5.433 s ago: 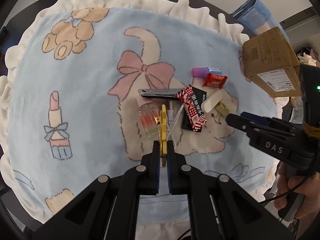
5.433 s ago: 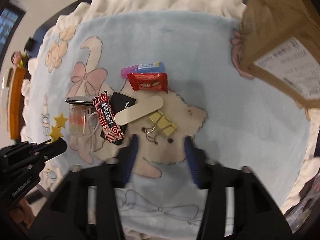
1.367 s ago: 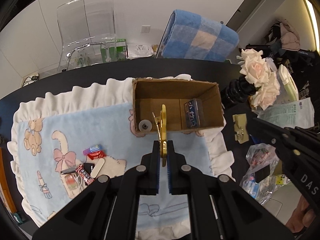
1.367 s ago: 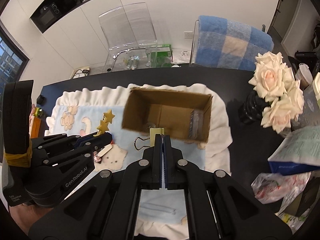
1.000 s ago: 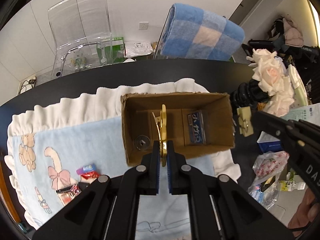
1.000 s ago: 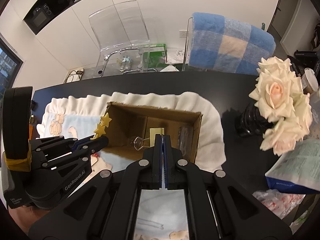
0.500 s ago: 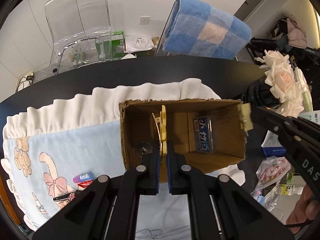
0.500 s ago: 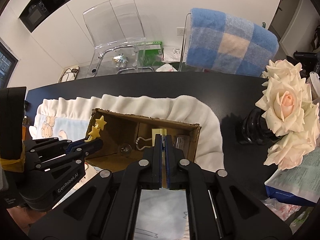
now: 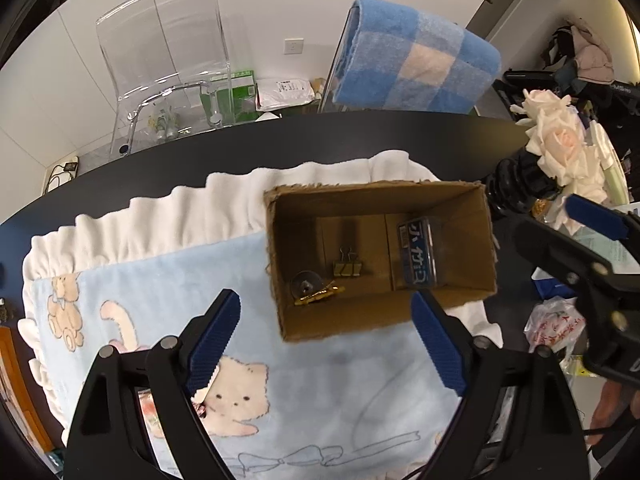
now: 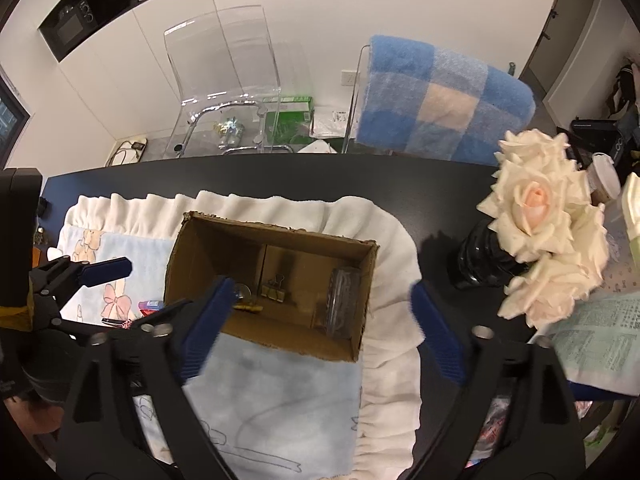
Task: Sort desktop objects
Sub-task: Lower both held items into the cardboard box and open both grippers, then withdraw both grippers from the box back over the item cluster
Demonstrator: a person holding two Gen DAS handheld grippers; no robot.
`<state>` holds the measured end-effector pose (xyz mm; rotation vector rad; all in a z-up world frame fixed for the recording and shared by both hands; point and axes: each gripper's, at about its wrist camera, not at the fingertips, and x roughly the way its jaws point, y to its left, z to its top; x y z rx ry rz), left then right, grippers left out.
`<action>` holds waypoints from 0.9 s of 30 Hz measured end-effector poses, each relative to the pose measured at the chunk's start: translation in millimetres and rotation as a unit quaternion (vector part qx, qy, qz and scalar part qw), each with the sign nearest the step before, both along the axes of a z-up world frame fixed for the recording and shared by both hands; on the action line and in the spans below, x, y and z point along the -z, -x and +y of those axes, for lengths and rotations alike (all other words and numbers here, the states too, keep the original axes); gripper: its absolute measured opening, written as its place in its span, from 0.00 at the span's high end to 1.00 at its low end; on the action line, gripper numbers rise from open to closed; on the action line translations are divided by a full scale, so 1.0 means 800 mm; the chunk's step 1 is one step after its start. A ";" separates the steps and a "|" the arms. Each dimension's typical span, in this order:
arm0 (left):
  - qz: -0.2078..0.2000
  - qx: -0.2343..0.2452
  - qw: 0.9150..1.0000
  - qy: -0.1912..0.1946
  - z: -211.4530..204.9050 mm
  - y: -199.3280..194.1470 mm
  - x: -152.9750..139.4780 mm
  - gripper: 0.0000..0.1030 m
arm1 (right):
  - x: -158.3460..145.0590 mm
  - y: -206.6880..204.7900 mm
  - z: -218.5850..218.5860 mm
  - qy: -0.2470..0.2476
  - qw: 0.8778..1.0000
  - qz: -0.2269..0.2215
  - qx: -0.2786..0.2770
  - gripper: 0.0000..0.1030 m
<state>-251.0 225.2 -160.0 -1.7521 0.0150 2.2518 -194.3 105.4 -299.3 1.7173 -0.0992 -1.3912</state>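
Observation:
An open cardboard box [image 9: 344, 322] stands on the blue cartoon blanket [image 9: 160, 292]. On its floor lie a gold binder clip [image 9: 347, 268], a gold star hair clip [image 9: 319, 295] beside a round clear piece [image 9: 304, 282], and a clear case with a blue label [image 9: 418, 254]. My left gripper [image 9: 325, 299] hangs open over the box's near wall, holding nothing. In the right wrist view the same box [image 10: 288, 340] holds the binder clip [image 10: 274, 291] and hair clip [image 10: 248, 308]. My right gripper [image 10: 321, 285] is open and empty above it.
A dark vase of pale roses [image 10: 536, 220] stands right of the box, with papers [image 10: 600, 340] and plastic bags [image 9: 554, 328] nearby. Small leftover items [image 10: 149, 305] lie on the blanket left of the box. Behind the black table are a clear chair [image 9: 168, 64] and a blue checked towel [image 9: 412, 60].
Both grippers have gone from shut to open. The star hair clip and the binder clip have left the fingers and now lie on the box floor.

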 end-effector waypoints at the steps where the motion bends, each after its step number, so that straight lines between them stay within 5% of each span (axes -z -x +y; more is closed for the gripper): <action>1: 0.002 -0.002 1.000 0.000 -0.004 -0.004 -0.004 0.16 | -0.004 0.001 0.006 -0.001 1.000 0.000 0.004 0.00; 13: 0.024 -0.040 0.999 -0.001 -0.081 -0.079 -0.049 0.11 | -0.068 -0.022 0.072 -0.023 0.999 0.000 0.026 0.00; 27: -0.005 -0.068 0.998 0.008 -0.219 -0.178 -0.037 0.11 | -0.179 -0.157 0.035 0.005 0.999 -0.036 0.005 0.00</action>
